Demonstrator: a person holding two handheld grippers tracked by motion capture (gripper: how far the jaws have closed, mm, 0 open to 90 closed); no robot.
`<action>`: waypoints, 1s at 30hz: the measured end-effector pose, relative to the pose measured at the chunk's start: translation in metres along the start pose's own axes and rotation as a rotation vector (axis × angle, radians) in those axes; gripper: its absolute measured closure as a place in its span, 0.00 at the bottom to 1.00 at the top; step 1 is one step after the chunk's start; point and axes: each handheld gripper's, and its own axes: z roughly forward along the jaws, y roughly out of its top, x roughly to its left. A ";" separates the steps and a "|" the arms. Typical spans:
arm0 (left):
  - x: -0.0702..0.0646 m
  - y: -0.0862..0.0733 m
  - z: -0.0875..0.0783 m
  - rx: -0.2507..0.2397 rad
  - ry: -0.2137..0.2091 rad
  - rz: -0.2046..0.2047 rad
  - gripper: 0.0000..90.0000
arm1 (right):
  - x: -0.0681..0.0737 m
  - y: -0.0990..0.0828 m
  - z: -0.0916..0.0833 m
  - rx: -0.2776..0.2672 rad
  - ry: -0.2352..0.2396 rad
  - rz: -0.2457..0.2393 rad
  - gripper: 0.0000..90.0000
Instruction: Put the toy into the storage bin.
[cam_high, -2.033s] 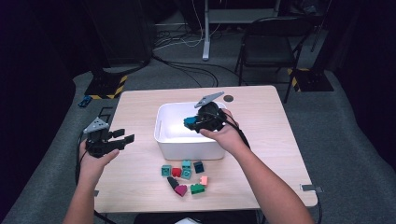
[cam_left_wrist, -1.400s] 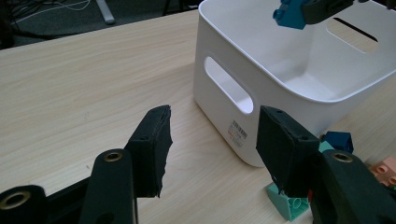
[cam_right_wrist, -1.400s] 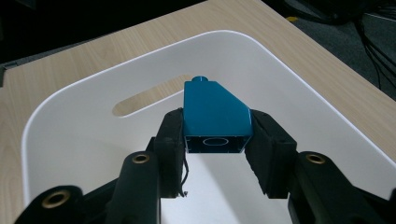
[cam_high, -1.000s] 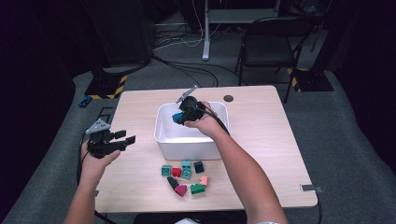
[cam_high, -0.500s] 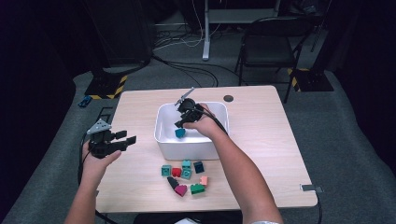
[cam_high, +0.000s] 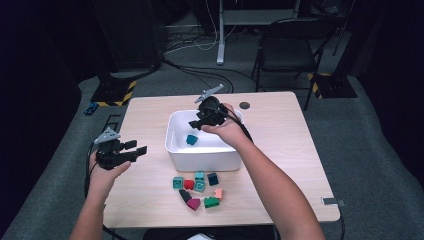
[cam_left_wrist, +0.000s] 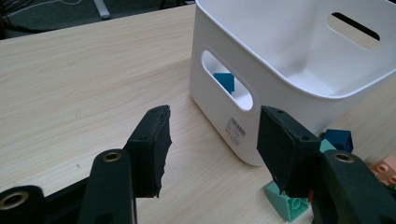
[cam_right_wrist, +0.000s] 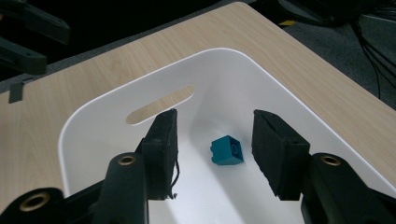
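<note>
A white bin (cam_high: 200, 157) stands mid-table, and one teal-blue block (cam_high: 191, 139) lies loose on its floor. My right gripper (cam_high: 195, 125) hangs over the bin's back half. Its jaws have just been opening and hold nothing. In the right gripper view the block (cam_right_wrist: 227, 150) lies well below the open right gripper (cam_right_wrist: 215, 116), inside the bin (cam_right_wrist: 93, 116). My left gripper (cam_high: 137, 148) hovers open and empty left of the bin. The left gripper view has the left gripper (cam_left_wrist: 215, 114) facing the bin's wall (cam_left_wrist: 280, 93), with the block (cam_left_wrist: 225, 81) showing through the handle slot.
Several loose blocks (cam_high: 200, 187) of mixed colours lie on the table in front of the bin; a dark blue one (cam_left_wrist: 338, 139) and a teal one (cam_left_wrist: 287, 203) sit near my left jaw. A dark round grommet (cam_high: 244, 105) marks the table's back edge. A chair (cam_high: 285, 45) stands beyond the table.
A second ago my right gripper held the teal-blue block above the bin. It let go, the block dropped onto the bin floor, and the gripper has risen. The left gripper stayed put.
</note>
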 end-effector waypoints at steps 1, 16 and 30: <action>0.000 0.000 0.000 -0.001 -0.001 0.000 0.49 | 0.002 0.000 -0.004 0.000 0.004 0.010 0.56; 0.003 0.001 -0.004 -0.014 0.000 -0.005 0.49 | 0.037 -0.024 -0.060 -0.058 0.058 -0.072 0.56; 0.003 0.002 0.002 -0.004 0.001 -0.006 0.49 | 0.069 -0.082 -0.072 -0.099 0.092 -0.083 0.56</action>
